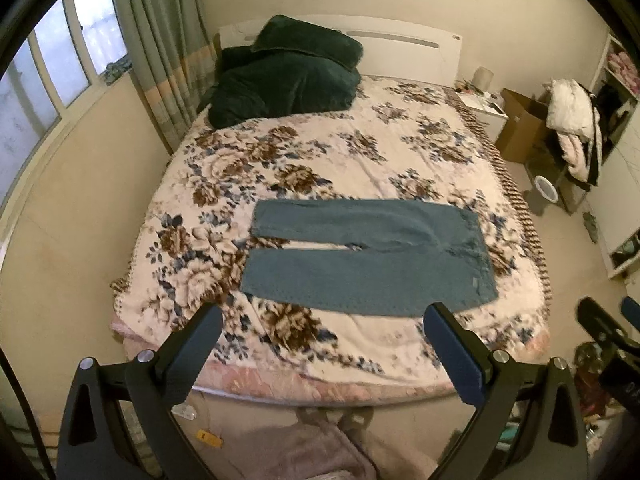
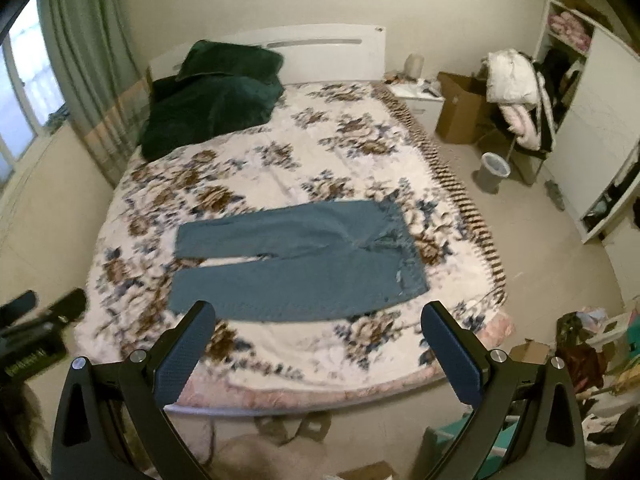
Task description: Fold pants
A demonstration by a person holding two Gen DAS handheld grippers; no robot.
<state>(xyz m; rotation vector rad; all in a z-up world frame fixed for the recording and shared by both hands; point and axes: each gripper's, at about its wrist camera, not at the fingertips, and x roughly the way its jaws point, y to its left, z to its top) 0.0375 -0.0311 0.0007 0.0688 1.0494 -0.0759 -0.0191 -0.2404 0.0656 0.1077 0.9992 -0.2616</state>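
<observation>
Left gripper (image 1: 322,320): two black angular fingers with dark blue textured pads (image 1: 454,356) on the inner faces. Black triangular side arms with slot cutouts. Round silver screws (image 1: 501,356) at the joints, four in view. Right gripper (image 2: 318,318): same build, black frame, blue dimpled pads (image 2: 182,354), silver screws (image 2: 498,355) on each linkage. In the right wrist view, the left gripper's black body shows at the left edge with a green marking, too blurred to read.
</observation>
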